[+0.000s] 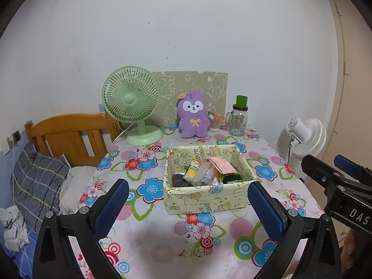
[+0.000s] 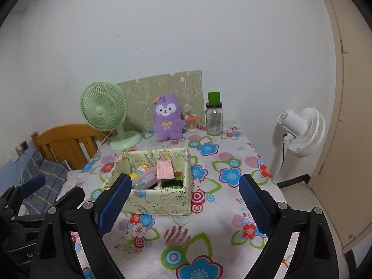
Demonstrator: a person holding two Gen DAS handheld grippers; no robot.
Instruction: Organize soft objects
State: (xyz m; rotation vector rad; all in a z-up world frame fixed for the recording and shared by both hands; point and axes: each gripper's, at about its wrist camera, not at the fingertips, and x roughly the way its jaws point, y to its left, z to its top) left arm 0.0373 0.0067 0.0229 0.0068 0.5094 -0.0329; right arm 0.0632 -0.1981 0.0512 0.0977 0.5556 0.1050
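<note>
in the left wrist view, the left claw point(image 1: 187, 205) hovers low over the near part of the desk point(image 1: 158, 239), its blue-padded fingers point(image 1: 111, 209) spread wide with nothing between them. ahead of it a pale yellow box point(image 1: 207, 197) sits on the flowered cloth, holding small packets, a pink card and dark items that are too jumbled to name. the purple plush toy point(image 1: 192, 116) sits upright at the far edge of the desk, against a patterned green board point(image 1: 193, 86) leaning on the wall. a green desk fan point(image 1: 133, 107) stands just to the plush's left, and a glass jar with a green top point(image 1: 239, 118) stands to its right, with a small orange-topped container point(image 1: 215, 122) between plush and jar. a white fan point(image 1: 307, 137) stands off the desk's right side, and a bed with a wooden headboard point(image 1: 69, 134) lies to the left. the right claw point(image 1: 337, 169) enters at the right edge, its fingers apart. in the right wrist view, the right claw point(image 2: 186, 201) is also held wide and empty over the desk point(image 2: 209, 232), with the pale yellow box point(image 2: 162, 200) just ahead and left of centre. the purple plush toy point(image 2: 166, 118) is at the back, well apart from both claws, between the green desk fan point(image 2: 104, 114) and the glass jar with a green top point(image 2: 214, 116). part of the left claw point(image 2: 46, 190) shows at the lower left, fingers apart.
</note>
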